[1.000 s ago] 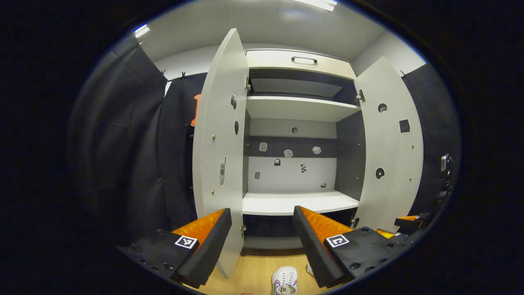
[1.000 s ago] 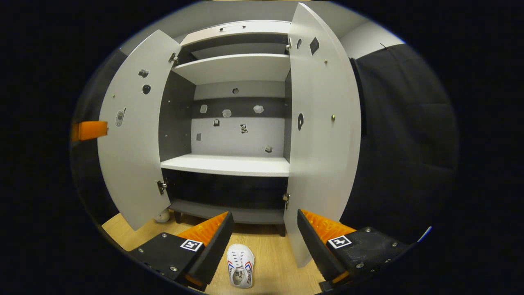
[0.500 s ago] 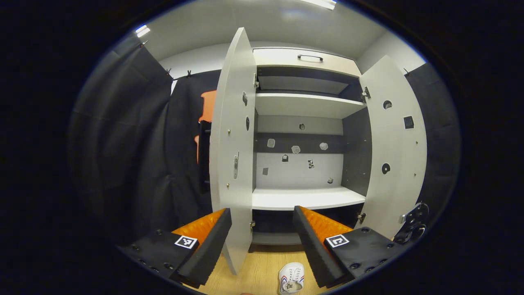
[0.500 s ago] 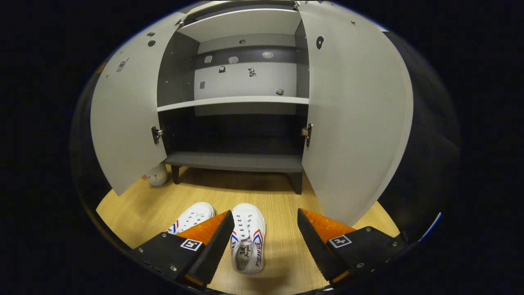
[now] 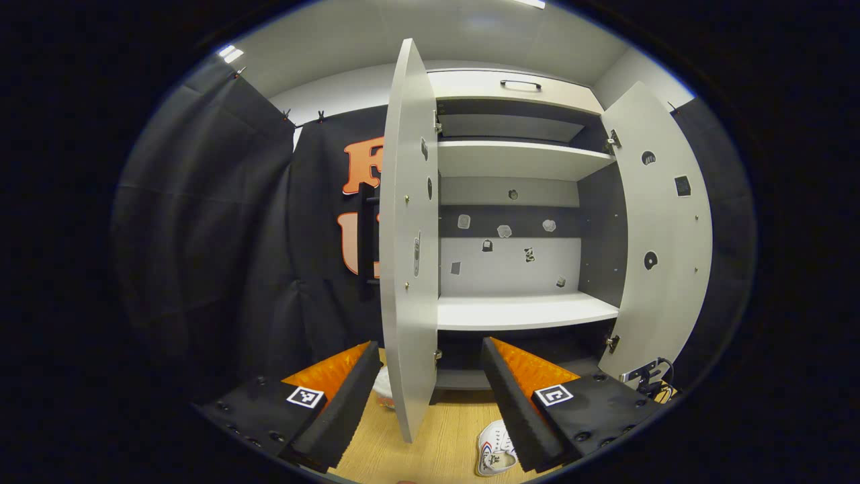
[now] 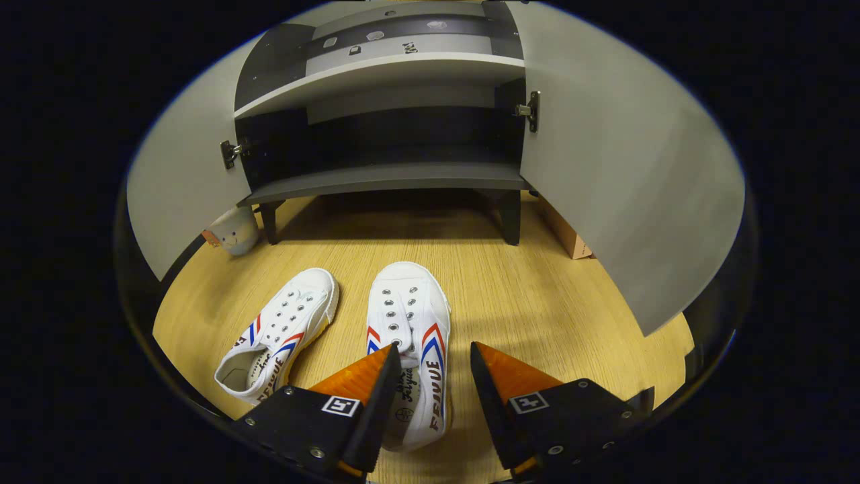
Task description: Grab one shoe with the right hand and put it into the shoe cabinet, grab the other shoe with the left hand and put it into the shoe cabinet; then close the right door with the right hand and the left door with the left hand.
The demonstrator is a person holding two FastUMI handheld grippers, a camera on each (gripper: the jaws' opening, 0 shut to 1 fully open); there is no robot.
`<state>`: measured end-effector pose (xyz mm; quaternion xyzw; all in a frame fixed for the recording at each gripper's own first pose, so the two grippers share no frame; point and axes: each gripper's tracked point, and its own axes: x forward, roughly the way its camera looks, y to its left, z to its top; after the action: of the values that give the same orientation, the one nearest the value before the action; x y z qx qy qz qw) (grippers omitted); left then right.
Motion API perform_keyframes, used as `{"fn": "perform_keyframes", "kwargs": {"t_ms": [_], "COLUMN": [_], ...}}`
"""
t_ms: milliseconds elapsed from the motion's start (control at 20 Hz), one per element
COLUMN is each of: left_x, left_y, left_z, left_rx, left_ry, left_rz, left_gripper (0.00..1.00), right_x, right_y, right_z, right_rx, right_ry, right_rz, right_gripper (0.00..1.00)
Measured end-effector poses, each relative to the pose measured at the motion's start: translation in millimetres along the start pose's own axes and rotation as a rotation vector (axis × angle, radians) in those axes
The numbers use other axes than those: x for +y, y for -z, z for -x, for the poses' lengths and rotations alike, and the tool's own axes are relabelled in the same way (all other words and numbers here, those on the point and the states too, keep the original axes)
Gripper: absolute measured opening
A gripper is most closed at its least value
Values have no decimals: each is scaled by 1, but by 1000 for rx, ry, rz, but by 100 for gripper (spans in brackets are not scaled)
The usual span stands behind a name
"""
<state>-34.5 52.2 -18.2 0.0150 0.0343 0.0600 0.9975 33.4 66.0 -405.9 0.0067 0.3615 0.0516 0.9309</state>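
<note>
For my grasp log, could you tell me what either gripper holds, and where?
Nothing is held. The right gripper is open around the right-hand shoe; the left gripper is open.

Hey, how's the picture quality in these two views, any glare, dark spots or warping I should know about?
Left gripper view: fisheye bends the open left door and right door into curves; a ceiling light flares bright; focus looks sharp. Right gripper view: the floor and both shoes are evenly lit, the cabinet's bottom compartment sits in deep shadow, and the doors bulge outward.
</note>
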Motion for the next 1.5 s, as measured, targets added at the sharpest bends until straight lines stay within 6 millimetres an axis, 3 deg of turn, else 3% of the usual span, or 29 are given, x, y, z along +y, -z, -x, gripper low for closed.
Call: {"fn": "perform_keyframes", "kwargs": {"t_ms": [150, 200, 250, 400, 500, 600, 750, 900, 1150, 1500], "left_x": [8, 9, 11, 15, 15, 12, 9, 9, 13, 19], "left_y": [6, 8, 8, 10, 10, 13, 15, 17, 14, 18], "left_z": [1, 2, 2, 3, 2, 0, 1, 0, -2, -3], "left_rx": [15, 18, 22, 27, 28, 35, 38, 40, 31, 20], "left_ry": [-16, -17, -19, -25, -23, -17, -7, -3, 10, 7], "left_rz": [-12, -12, -13, -9, 0, 2, -1, -6, 8, 7], "left_gripper": [98, 98, 98, 98, 98, 98, 98, 98, 99, 98], "right_x": [1, 3, 3, 0, -1, -4, -7, -6, 5, 30], "right_y": [11, 16, 20, 23, 23, 21, 14, 0, -53, -156], "right_z": [-15, -20, -23, -27, -28, -29, -23, -8, 32, 80], "right_rx": [58, 81, 98, 123, 126, 123, 120, 106, 10, -145], "right_ry": [0, -7, -10, -13, -9, 12, 38, 62, 61, -1], "right_rz": [-1, -20, -37, -71, -79, -74, -66, -54, -23, -36], "right_gripper": [52, 53, 43, 35, 33, 24, 2, 1, 0, 0]}}
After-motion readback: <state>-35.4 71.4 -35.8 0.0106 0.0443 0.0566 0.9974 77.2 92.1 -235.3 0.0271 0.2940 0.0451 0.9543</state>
